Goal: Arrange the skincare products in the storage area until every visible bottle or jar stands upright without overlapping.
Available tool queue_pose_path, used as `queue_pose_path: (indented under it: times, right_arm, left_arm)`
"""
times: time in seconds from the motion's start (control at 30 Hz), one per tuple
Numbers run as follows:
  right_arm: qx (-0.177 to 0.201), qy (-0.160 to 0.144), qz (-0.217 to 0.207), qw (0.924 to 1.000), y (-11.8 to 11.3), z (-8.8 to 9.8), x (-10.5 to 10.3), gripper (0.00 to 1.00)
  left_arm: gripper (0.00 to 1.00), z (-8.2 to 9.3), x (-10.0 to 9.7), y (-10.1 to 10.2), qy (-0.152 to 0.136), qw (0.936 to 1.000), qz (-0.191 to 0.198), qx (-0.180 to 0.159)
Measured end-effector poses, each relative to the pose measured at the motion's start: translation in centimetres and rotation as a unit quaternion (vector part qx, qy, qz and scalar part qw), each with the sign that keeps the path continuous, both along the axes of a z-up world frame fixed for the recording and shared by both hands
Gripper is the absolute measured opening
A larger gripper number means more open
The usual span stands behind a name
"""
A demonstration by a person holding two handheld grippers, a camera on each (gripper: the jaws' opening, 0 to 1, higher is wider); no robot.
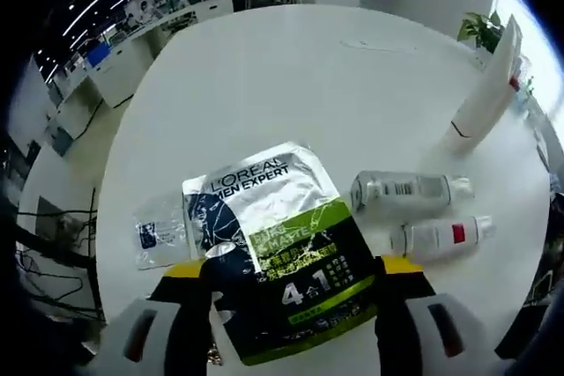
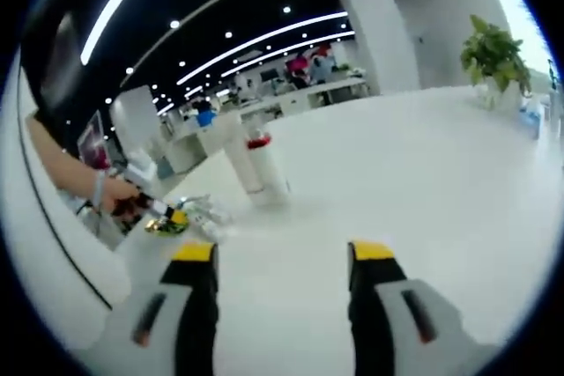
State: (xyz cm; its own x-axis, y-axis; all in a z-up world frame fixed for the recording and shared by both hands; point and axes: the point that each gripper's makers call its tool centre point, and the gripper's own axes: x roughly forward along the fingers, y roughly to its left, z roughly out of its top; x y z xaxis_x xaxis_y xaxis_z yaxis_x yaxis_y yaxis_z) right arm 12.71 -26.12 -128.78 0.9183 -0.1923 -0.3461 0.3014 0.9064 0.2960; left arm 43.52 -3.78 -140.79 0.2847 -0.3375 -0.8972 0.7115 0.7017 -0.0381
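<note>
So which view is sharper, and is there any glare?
Left gripper view is crisp: sachet print reads clearly, with glare on its foil top and blown-out light at the right. Right gripper view is soft; the tube looks blurred.

A: What lies on the white table (image 1: 264,68)?
B: A flat L'Oréal sachet (image 1: 282,257) between the left gripper's (image 1: 295,301) open jaws, a small clear packet (image 1: 160,233) beside it.
A: Any bottles?
B: Two lie sideways, grey (image 1: 407,191) and white (image 1: 441,237); a white tube (image 1: 483,99) stands.

bright ceiling strips, window glare at right — soft, fisheye-warped edges.
</note>
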Motion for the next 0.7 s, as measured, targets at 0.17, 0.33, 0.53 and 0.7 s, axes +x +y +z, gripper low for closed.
queue_pose_path:
  times: [0.17, 0.33, 0.53, 0.7]
  right_arm:
    - [-0.001, 0.000, -0.004, 1.0000, 0.0, -0.2, 0.1, 0.57]
    - [-0.008, 0.007, 0.004, 0.9999, 0.8, 0.1, -0.1, 0.56]
    - [0.002, 0.017, 0.001, 0.9998, 1.6, -1.1, -1.7, 0.56]
    - [-0.002, 0.040, 0.011, 0.9992, 1.8, -1.5, -2.5, 0.53]
  left_arm:
    - [0.82, -0.1, 0.4, -0.1, 0.000, 0.9997, 0.025, -0.002]
    - [0.81, -0.2, 0.6, 0.2, 0.001, 0.9997, 0.025, 0.007]
    - [0.77, -0.1, 0.4, -0.1, -0.020, 0.9991, 0.031, -0.019]
    - [0.68, 0.0, -0.1, 0.2, -0.023, 0.9992, 0.021, -0.023]
